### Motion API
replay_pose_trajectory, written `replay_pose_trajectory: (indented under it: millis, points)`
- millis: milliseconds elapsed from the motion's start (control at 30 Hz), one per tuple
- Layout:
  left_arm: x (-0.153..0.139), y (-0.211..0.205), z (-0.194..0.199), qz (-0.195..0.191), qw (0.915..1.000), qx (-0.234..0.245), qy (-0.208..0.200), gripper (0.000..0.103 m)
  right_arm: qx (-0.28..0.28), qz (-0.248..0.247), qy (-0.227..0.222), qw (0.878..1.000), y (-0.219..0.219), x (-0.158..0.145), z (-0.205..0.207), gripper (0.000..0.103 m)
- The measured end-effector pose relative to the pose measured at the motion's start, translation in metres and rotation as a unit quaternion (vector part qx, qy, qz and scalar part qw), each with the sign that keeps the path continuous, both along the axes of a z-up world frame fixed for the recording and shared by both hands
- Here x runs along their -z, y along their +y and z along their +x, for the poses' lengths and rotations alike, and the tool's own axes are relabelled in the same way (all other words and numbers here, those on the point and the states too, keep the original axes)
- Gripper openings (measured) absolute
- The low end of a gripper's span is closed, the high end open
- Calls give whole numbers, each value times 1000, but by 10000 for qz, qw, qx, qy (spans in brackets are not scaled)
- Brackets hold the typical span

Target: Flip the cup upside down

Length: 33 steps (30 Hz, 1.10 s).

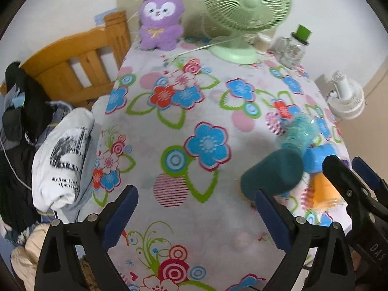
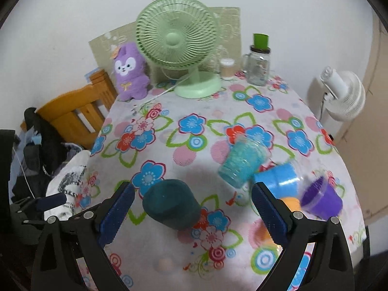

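Note:
A dark teal cup (image 2: 171, 205) lies tilted on its side on the floral tablecloth (image 2: 169, 145), between the wide-open jaws of my right gripper (image 2: 192, 208), touching neither pad. It also shows in the left wrist view (image 1: 272, 173), just right of my open, empty left gripper (image 1: 196, 215). A glittery turquoise cup (image 2: 243, 162), a light blue cup (image 2: 278, 178), a purple cup (image 2: 321, 197) and an orange cup (image 2: 292, 203) lie tipped over to the right. The right gripper's black fingers (image 1: 346, 181) show at the left view's right edge.
A green desk fan (image 2: 180, 46), a purple plush toy (image 2: 131, 71), a glass jar with a green lid (image 2: 258, 60) and a small container (image 2: 227, 67) stand at the table's back. A wooden bed frame (image 2: 75, 111) and clothes (image 1: 63, 160) lie left. A white fan (image 2: 344, 94) stands right.

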<state>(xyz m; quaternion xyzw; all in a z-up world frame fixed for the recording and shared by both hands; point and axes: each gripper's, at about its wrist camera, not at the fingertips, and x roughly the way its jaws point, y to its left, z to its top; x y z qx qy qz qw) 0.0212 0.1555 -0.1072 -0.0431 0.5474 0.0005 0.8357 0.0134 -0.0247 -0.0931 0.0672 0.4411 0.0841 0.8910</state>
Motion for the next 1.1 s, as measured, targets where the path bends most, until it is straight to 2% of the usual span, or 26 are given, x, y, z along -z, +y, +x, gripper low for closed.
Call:
replay_pose_trajectory:
  millis: [233,500,833,1100]
  points:
    - [-18,-26,-4,100,9997,192,-69,100,-90,29,192,9998,-18,-12,-2,98]
    - [-28,-49,-9,270,9996,37,-42,101,-393,-5,476,9981,-43,-20,4,98]
    - [-48,-78,-15,198,9996,-219,-18,101,-619,-353,369,9968,-69,-46,7,98]
    - [-72,-95,-18,397,9988,-195,-212,101,-543,-477,209,9972,-87,-64,7,98]
